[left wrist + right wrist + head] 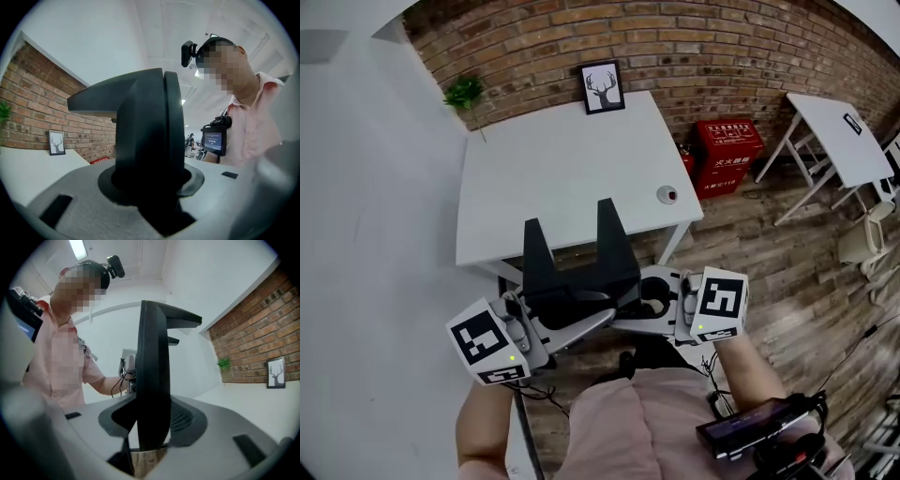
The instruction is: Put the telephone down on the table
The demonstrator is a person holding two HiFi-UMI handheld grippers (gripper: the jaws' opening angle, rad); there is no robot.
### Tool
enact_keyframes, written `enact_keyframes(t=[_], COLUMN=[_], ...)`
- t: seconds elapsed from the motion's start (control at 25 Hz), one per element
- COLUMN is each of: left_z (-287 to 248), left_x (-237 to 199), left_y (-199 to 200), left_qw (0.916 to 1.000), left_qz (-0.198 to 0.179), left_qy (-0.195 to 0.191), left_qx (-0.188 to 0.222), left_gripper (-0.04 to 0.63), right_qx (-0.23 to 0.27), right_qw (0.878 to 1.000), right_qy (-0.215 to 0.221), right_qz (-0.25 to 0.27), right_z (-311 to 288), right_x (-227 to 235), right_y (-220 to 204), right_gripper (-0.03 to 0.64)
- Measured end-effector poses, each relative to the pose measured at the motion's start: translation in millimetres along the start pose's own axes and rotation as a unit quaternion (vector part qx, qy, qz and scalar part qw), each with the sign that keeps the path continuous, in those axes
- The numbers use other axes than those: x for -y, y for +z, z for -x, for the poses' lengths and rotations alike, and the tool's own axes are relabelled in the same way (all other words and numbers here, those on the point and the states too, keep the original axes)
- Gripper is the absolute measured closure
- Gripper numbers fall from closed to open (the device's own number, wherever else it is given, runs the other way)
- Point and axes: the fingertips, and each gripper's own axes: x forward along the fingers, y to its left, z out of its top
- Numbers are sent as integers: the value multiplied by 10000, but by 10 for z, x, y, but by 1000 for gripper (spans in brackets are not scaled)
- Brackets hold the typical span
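Starting with the biggest thing, the white bench (534, 178) fills the upper middle of the head view. Its near edge is just above the telephone (577, 277). If the telephone comes in too low, I think it could bump that edge.

The black telephone is up in the air, low in the middle of the head view, not on the bench yet. It is big, and only the two grippers hold it. The left gripper (551, 330) is clamped on its thick side. The right gripper (630, 314) is clamped on a thin edge, which may slip more easily. If one gripper lets go first, the telephone could tip and fall to the wooden floor (750, 253).

A picture frame (602, 87) stands at the far edge, well away. A small round thing (667, 194) sits near the bench's right corner and could get knocked if the telephone lands there.

The underside of the telephone is hidden in every view. In both gripper views the telephone (145, 140) blocks the middle, so little of the bench ahead shows. I cannot tell what the small round thing is.
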Motion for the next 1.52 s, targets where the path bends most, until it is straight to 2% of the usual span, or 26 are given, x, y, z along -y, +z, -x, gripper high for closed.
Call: enact_keyframes(t=[0.28, 0.64, 0.92, 1.08, 1.52], left_z=[-142, -431, -716, -811, -745], left_x=[-570, -1576, -2270, -2541, -3011], left_y=[-52, -13, 166, 327, 807], left_qw=[9998, 9998, 9993, 9988, 9996], left_qz=[185, 209, 372, 478, 154], left_qy=[14, -31, 73, 136, 201], left_qx=[-3, -40, -20, 25, 88], left_gripper=[430, 430, 430, 430, 430], right_qx=[-57, -107, -124, -84, -124], right_qw=[10000, 9993, 9997, 9998, 9998], right_qy=[20, 89, 147, 125, 86], right_qz=[-7, -346, -140, -158, 162], right_z=[5, -11, 141, 191, 41], right_x=[590, 1596, 2351, 2622, 3099], right_y=[-80, 40, 153, 332, 829], right_gripper=[445, 445, 445, 445, 442])
